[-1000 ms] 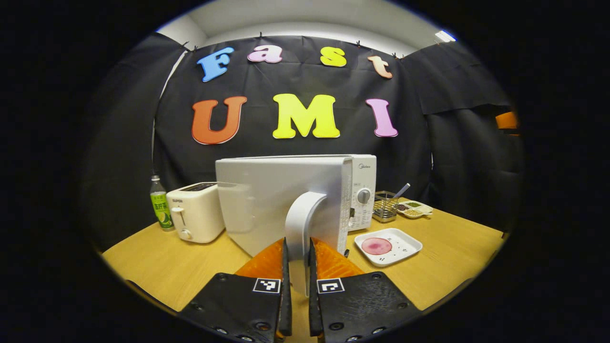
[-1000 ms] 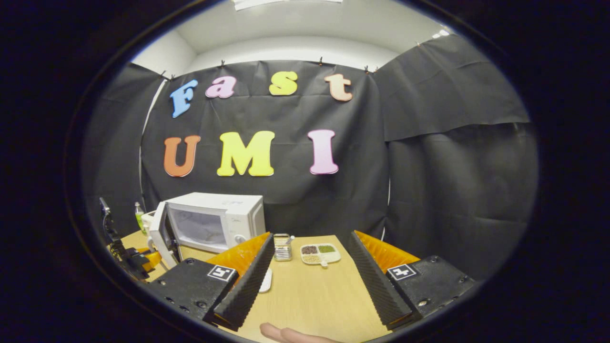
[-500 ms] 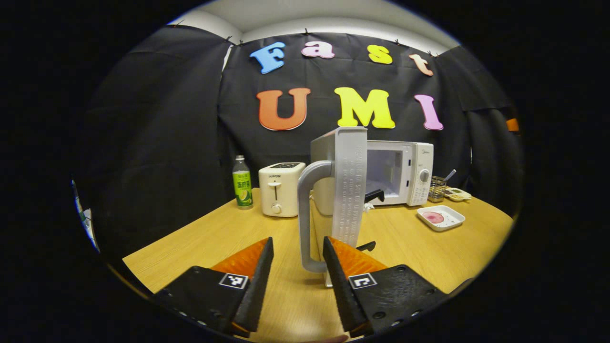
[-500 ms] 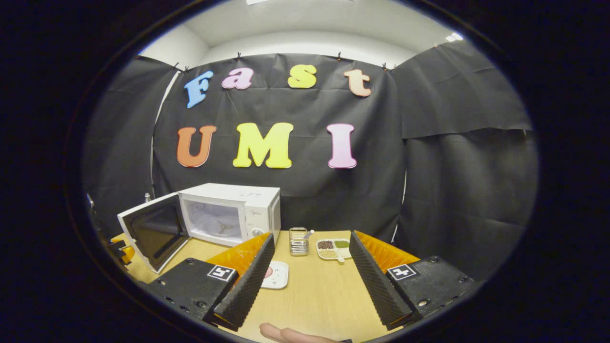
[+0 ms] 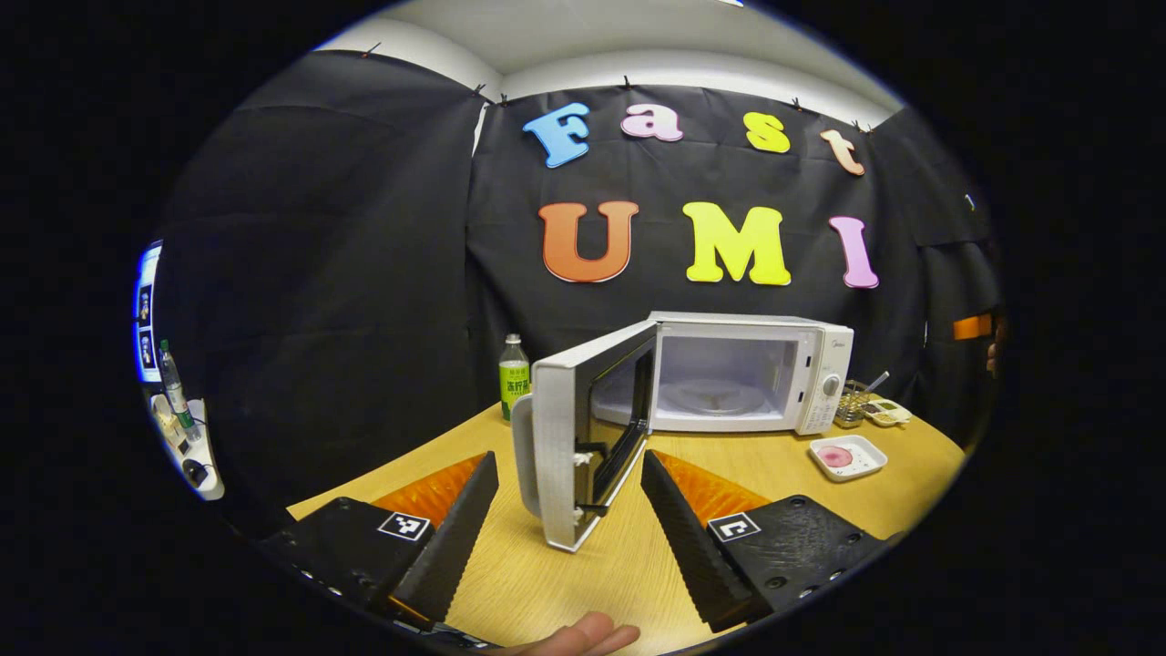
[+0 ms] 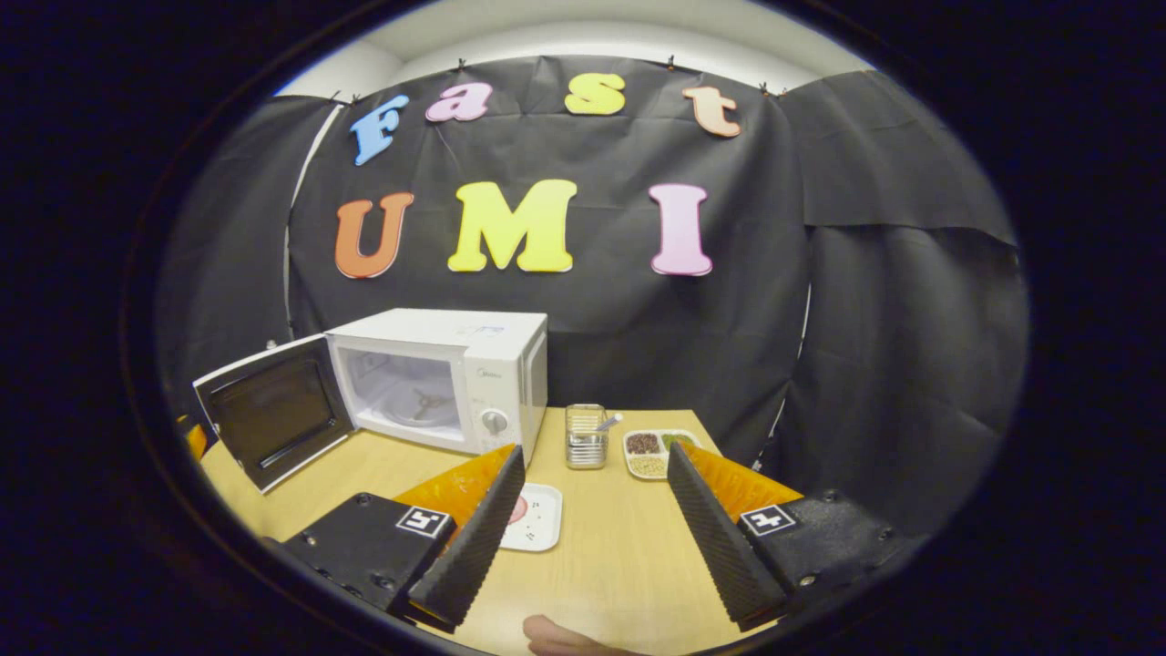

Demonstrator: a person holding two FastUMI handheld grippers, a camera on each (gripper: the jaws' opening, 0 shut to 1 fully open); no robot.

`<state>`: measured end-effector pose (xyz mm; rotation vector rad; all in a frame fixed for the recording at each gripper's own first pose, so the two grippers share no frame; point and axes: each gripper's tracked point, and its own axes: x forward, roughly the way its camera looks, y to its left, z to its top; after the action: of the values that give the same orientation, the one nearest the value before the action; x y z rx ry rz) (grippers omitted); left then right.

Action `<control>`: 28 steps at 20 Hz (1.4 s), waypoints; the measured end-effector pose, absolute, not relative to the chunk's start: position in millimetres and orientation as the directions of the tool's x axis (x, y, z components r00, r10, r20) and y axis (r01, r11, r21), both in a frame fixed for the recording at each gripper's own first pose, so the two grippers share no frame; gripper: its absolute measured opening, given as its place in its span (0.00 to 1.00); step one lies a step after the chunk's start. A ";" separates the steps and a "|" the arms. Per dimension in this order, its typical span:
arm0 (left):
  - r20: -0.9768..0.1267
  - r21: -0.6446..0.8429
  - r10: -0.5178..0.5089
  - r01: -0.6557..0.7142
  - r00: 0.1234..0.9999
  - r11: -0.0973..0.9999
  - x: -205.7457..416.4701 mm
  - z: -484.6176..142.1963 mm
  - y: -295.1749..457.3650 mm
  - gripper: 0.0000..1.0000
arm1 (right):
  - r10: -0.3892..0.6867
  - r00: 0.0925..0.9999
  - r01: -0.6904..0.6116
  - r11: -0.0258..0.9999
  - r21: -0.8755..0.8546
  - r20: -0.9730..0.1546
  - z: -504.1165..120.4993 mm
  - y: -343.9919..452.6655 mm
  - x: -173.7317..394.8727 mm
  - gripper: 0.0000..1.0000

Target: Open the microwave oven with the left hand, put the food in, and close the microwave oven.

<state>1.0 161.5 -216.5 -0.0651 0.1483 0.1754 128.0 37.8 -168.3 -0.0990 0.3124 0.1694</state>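
Two grippers are in your hands, and both have their fingers spread wide with nothing between the pads. In the left gripper view your left gripper (image 5: pixel 569 524) points at the white microwave oven (image 5: pixel 747 374), which stands on the light wooden table (image 5: pixel 774 456) with its door (image 5: pixel 583 437) swung out toward you. The door's curved white handle (image 5: pixel 521 451) sits in the gap ahead of your fingers, but neither finger touches it. The cavity is bare inside apart from its round turntable (image 5: pixel 715 399). To the right of the oven, near its control panel, lies the white square plate (image 5: pixel 847 457) with a round pink slice of food (image 5: pixel 834 456) on it; the plate is on the table, outside the oven. Behind it are a small wire basket (image 5: pixel 852 415) and a divided white dish (image 5: pixel 888 413). A clear bottle with a green label (image 5: pixel 514 378) stands behind the door, by the black cloth wall. A fingertip (image 5: pixel 583 636) of your hand shows at the bottom edge.

In the right gripper view your right gripper (image 6: pixel 588 528) hovers over the table (image 6: pixel 619 565), well back from the oven (image 6: pixel 446 378). The white plate (image 6: pixel 537 530) lies just beside its left finger, partly hidden by it. The open door (image 6: pixel 273 410) hangs at the left. The wire basket (image 6: pixel 586 437) and the divided dish (image 6: pixel 656 444) sit between the fingers, farther off.
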 end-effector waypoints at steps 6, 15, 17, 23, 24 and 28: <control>-0.077 -0.039 0.173 -0.177 0.982 0.983 4.9 -158.8 144.2 0.95 | 0.134 0.860 -0.212 0.971 -0.107 -0.493 -222.3 39.5 178.9 1.00; -0.020 -0.030 0.156 -0.156 0.988 0.987 -0.5 -108.6 113.5 0.94 | 0.194 0.547 -0.302 0.953 0.024 -0.814 -331.7 78.4 216.4 0.96; 0.002 -0.013 0.148 -0.148 0.989 0.989 -3.7 -99.3 107.6 0.82 | 0.205 0.456 -0.303 0.951 0.065 -0.866 -354.8 83.3 218.9 0.94; 0.021 0.049 0.147 -0.148 0.989 0.988 -12.6 -93.9 93.0 0.94 | 0.286 0.228 -0.287 0.933 0.216 -0.931 -392.0 98.7 220.6 0.79; 0.018 0.053 0.132 -0.133 0.991 0.990 -12.7 -94.8 85.4 0.94 | 0.285 0.197 -0.277 0.934 0.226 -0.938 -397.3 98.6 220.1 0.74; 0.028 0.088 0.121 -0.123 0.992 0.989 -14.4 -92.9 74.1 0.94 | 0.356 0.055 -0.232 0.913 0.335 -0.933 -411.4 109.5 211.9 0.48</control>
<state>-14.4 74.1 -92.9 0.0902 -0.0228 0.1221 211.9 109.5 -411.4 0.1044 1.4495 0.4474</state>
